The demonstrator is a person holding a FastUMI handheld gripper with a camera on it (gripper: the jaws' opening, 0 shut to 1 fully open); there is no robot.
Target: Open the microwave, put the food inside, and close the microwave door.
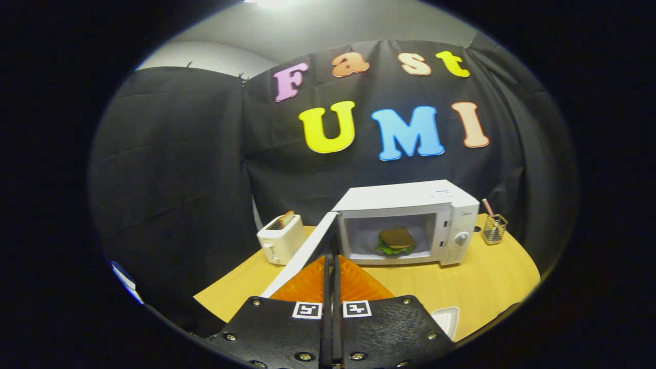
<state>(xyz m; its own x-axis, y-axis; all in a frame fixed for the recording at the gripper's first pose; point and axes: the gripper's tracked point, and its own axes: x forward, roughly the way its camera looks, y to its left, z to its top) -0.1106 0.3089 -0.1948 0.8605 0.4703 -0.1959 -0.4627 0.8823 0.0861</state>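
Observation:
A white microwave [410, 197] stands on the wooden table with its door [302, 256] swung wide open to the left. Inside, on the turntable, lies the food: a sandwich [396, 240] with brown bread and green lettuce. My gripper [332, 259] is shut, its two fingers pressed together with nothing between them. The fingertips sit right beside the inner face of the open door, near its free edge; I cannot tell whether they touch it. The sandwich lies beyond the fingers and to their right.
A white toaster [281, 238] with a slice in it stands left of the door. Right of the microwave is a small wire holder [494, 228]. A white dish [447, 319] lies by the table's [487, 287] near edge, right of the fingers.

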